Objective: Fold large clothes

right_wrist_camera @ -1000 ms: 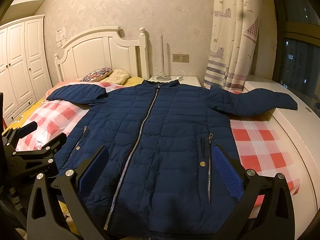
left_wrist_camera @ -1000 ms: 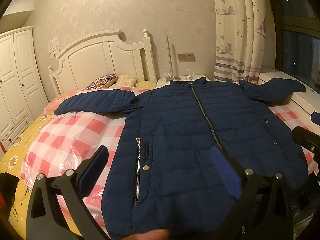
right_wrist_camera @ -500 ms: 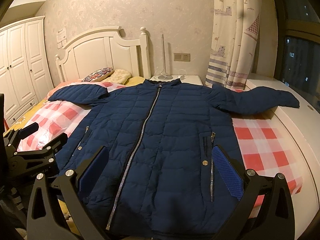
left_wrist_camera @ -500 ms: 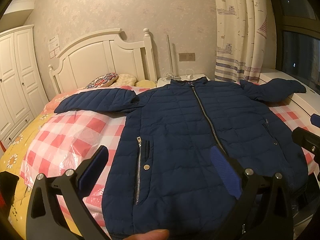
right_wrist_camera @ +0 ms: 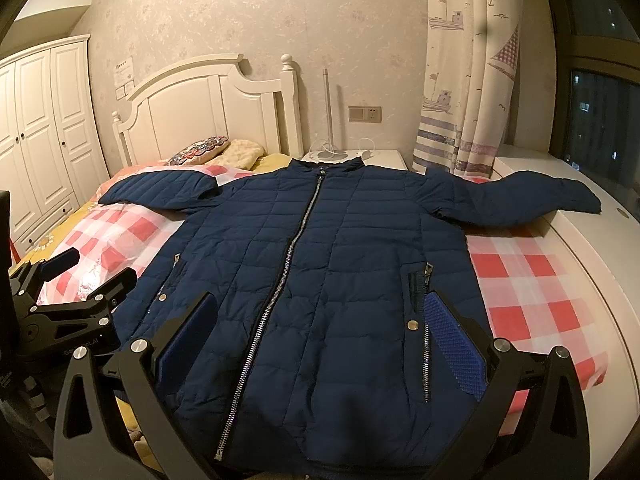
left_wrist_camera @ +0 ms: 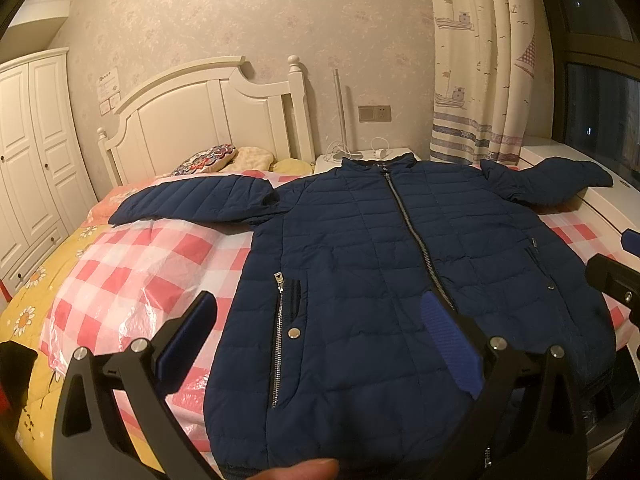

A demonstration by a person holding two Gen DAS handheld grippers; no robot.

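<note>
A navy quilted zip jacket lies flat and face up on the bed, sleeves spread out to both sides; it also shows in the right wrist view. My left gripper is open and empty, hovering above the jacket's hem on its left half. My right gripper is open and empty, above the hem near the zip. The left gripper also shows at the left edge of the right wrist view. The right gripper's tips show at the right edge of the left wrist view.
The bed has a red-and-white checked cover with plastic film and a yellow flowered sheet. A white headboard, pillows, a nightstand, a wardrobe, a curtain and a white window ledge surround it.
Both grippers have shifted slightly to the right and a little back from the jacket. The jacket has not moved.
</note>
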